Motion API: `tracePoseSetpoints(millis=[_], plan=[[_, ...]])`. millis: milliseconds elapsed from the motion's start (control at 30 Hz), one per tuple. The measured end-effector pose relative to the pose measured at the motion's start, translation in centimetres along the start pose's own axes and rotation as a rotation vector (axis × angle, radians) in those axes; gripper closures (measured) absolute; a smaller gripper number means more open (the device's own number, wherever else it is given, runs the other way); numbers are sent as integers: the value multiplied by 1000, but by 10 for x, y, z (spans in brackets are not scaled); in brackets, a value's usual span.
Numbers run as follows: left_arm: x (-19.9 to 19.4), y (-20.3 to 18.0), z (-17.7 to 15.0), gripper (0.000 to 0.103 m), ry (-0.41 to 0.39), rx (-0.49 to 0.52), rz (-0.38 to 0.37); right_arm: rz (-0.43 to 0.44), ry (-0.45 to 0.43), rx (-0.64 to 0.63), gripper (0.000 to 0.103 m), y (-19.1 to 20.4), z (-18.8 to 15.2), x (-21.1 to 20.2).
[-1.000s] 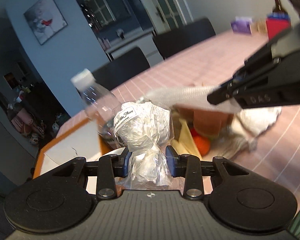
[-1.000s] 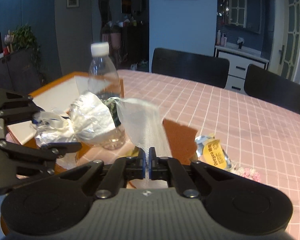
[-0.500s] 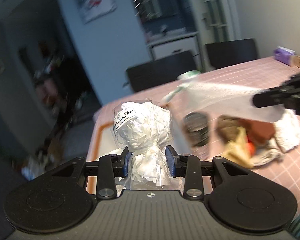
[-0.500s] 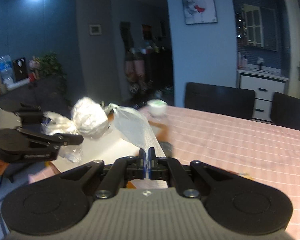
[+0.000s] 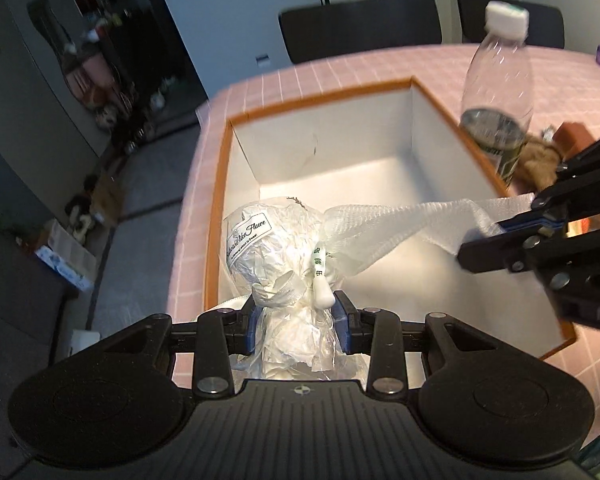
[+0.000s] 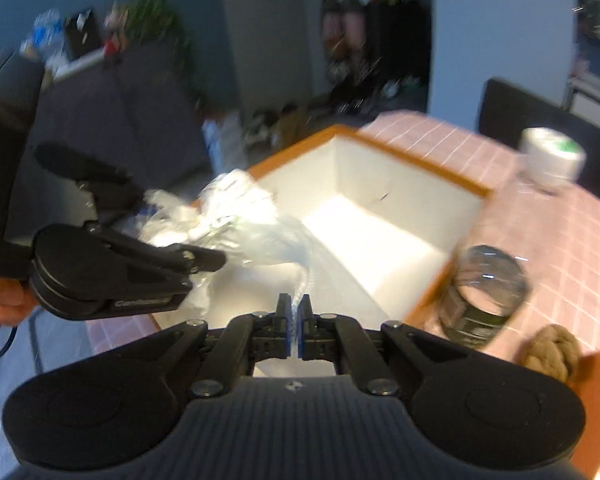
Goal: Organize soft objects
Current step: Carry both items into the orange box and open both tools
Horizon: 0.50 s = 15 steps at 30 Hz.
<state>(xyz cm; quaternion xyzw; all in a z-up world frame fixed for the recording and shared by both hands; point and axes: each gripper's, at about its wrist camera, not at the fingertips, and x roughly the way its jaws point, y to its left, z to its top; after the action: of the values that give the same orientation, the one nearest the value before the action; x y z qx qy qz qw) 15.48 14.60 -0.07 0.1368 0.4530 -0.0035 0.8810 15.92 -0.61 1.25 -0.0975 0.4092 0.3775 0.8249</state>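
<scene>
"Why both grippers on it?"

"The crinkled clear-plastic bundle with a white label (image 5: 260,248) hangs over the orange-rimmed white box (image 5: 432,92); left gripper (image 5: 296,322) clamps its neck; right gripper (image 6: 294,320) pinches its white mesh tail (image 5: 400,228), probably steadying it."

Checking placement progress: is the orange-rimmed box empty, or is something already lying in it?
Empty as far as visible: the box shows bare white floor; the wrapped bundle is held above it, near the box's edge, by the left gripper.
</scene>
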Motion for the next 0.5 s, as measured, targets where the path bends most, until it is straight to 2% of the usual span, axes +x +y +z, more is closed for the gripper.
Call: tracePoseSetpoints(millis=[100,233,367,500], plan=[[7,-1,-4,62,42,35,-6,5,85,-63,103,9,9,26],[11,-6,-11,60,88,86,-10,10,183,-145,97,18,7,55],[18,-4,-14,58,135,106,-17,22,215,-171,97,18,8,69],[21,-2,-16,50,155,100,-40,23,229,-174,95,14,14,76]])
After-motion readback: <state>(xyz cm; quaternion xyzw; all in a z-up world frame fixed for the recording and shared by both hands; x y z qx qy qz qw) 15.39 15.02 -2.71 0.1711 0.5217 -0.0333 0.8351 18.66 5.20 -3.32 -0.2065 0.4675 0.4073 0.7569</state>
